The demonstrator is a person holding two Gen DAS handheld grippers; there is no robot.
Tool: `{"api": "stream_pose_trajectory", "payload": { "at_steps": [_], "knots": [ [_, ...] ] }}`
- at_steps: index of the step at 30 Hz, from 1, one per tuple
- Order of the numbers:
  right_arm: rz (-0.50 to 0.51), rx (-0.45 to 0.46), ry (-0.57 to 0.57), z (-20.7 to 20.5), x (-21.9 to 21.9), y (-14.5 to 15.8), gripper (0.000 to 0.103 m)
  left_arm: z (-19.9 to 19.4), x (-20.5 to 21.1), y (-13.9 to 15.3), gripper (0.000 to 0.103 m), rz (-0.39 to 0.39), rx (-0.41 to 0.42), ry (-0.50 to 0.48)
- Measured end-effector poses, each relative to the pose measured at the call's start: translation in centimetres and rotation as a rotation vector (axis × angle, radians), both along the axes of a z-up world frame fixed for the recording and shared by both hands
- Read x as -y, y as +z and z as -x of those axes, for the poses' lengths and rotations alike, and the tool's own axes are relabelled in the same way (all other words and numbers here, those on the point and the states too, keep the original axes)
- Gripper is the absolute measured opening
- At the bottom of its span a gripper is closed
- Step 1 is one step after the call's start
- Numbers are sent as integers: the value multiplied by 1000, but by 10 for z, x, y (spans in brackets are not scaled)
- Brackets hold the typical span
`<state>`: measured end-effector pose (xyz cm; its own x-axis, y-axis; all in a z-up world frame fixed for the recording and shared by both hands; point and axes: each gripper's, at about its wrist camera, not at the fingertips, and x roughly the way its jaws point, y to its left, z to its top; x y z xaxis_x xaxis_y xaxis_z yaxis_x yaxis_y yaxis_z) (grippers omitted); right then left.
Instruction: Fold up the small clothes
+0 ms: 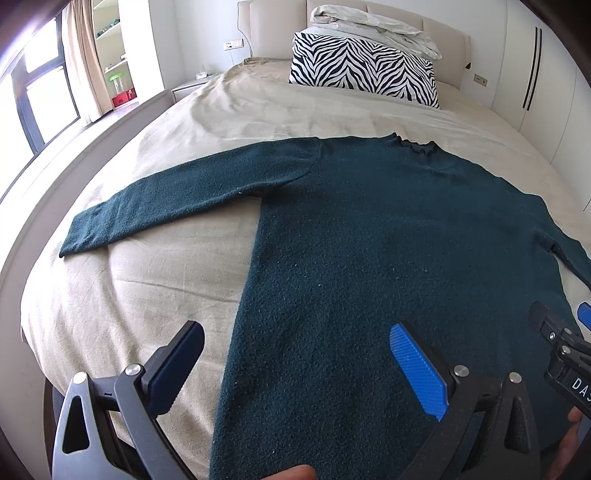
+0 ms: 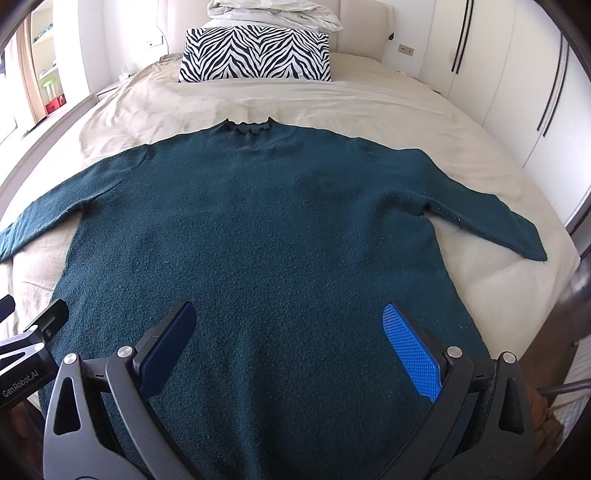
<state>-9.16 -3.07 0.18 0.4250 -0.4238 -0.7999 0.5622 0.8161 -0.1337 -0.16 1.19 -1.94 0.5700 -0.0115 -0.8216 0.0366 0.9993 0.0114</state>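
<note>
1. A dark teal sweater lies flat and spread out on a beige bed sheet, collar at the far end from the fingers, both sleeves stretched out to the sides
2. The right gripper hangs over the lower body of the sweater with its fingers wide apart and nothing between them; teal knit fills the whole gap between the pads
3. The left gripper is likewise spread wide and holds nothing; its left finger sits over bare sheet, its right finger over the sweater, so the sweater's side edge runs between them
4. Writing: "GenRobot.AI" reads on the left gripper's body at the left edge of the right wrist view; in the left wrist view the right gripper carries the letters "DAS", possibly cut off by the frame
5. Beyond the fingertips and past the collar, a zebra-striped pillow stands at the headboard with a pale folded duvet on top
</note>
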Motion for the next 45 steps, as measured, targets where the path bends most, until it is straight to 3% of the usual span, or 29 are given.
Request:
{"api": "stream_pose_trajectory", "payload": {
  "at_steps": [5,8,11,15,19,22,25,30,33,35,38,41,45],
  "knots": [
    [-36,30,-7,4,14,-1,103,-8,1,-6,103,92,-70,-12],
    [-102,137,-43,21,48,9,103,-14,2,-12,103,151,-118,-10],
    [-176,248,-172,52,112,20,103,-18,5,-14,103,198,-115,-29],
    [-313,483,-402,121,229,22,103,-29,11,-15,103,280,-125,-46],
    [-422,602,-630,190,337,-5,97,-39,23,-11,103,301,-76,-65],
    [-563,668,-746,232,402,-42,81,-46,37,-6,103,283,-27,-84],
    [-636,777,-775,257,443,-63,68,-55,54,-5,103,267,-48,-113],
    [-619,874,-792,266,494,-74,68,-72,74,-13,103,278,-122,-140],
    [-606,885,-808,263,524,-75,54,-74,82,-16,103,313,-133,-162],
    [-588,831,-808,258,545,-75,31,-75,82,-19,103,337,-141,-166],
    [-560,779,-798,242,560,-65,19,-79,75,-23,103,384,-149,-155],
    [-500,731,-738,205,546,-38,15,-82,64,-26,102,448,-161,-142],
    [-423,680,-521,130,499,14,15,-84,49,-24,98,512,-148,-124]
  ]
}}
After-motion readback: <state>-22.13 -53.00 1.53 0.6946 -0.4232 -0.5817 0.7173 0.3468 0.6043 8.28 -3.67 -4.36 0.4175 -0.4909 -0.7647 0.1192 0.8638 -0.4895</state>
